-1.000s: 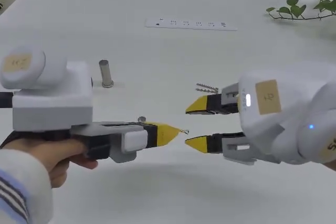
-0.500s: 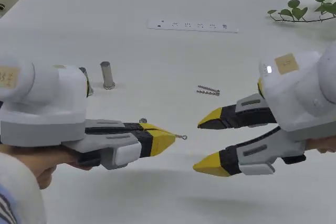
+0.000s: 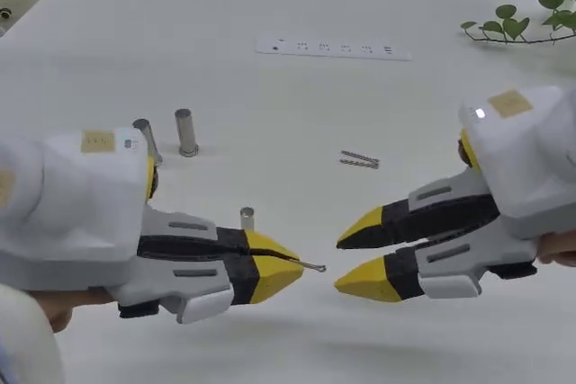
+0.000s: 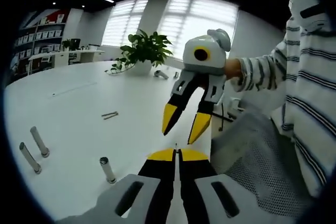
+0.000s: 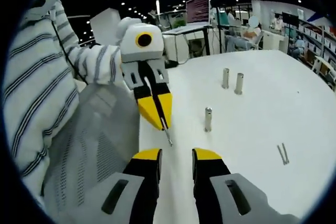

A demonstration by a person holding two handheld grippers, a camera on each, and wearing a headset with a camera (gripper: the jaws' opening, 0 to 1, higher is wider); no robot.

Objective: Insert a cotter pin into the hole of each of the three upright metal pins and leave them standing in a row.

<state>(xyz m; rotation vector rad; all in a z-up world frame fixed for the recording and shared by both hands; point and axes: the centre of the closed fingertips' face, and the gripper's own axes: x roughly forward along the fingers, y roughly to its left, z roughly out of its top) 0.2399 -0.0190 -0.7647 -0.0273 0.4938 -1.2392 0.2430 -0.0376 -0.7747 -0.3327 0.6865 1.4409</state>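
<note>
Holding: the left claw (image 3: 290, 269) is closed tight on one cotter pin (image 3: 313, 265). The pin's thin end juts past the yellow tips toward 3 o'clock, clear of the worktop (image 3: 270, 96).
Right claw (image 3: 346, 263): its jaws stand a moderate gap apart with nothing between them. It faces the left claw tip to tip, near but not touching.
Near metal pin (image 3: 247, 218): it stands upright on the worktop at 11 o'clock from the left claw's tips. Its hole is too small to make out.
Far metal pins (image 3: 186, 132): two stand close together at 10 o'clock from the near one.
Spare cotter pins (image 3: 359, 160): they lie flat at 1 o'clock from the near metal pin, well apart from it.
Step, as a judgement: this looks like a hand-over or re-grip of the cotter pin between the claws, and no metal pin appears fitted yet.
Risk, drop: little wire shows beyond the left tips. If the right claw closes off-line, or the left claw releases too soon, the cotter pin could fall and roll.
Risk, bend: pinching the thin wire at an angle could bend it, and it would then jam at the hole.
Risk, knock: the near metal pin stands just behind the left claw. A sideways sweep toward 11 o'clock could topple it and break the row.
</note>
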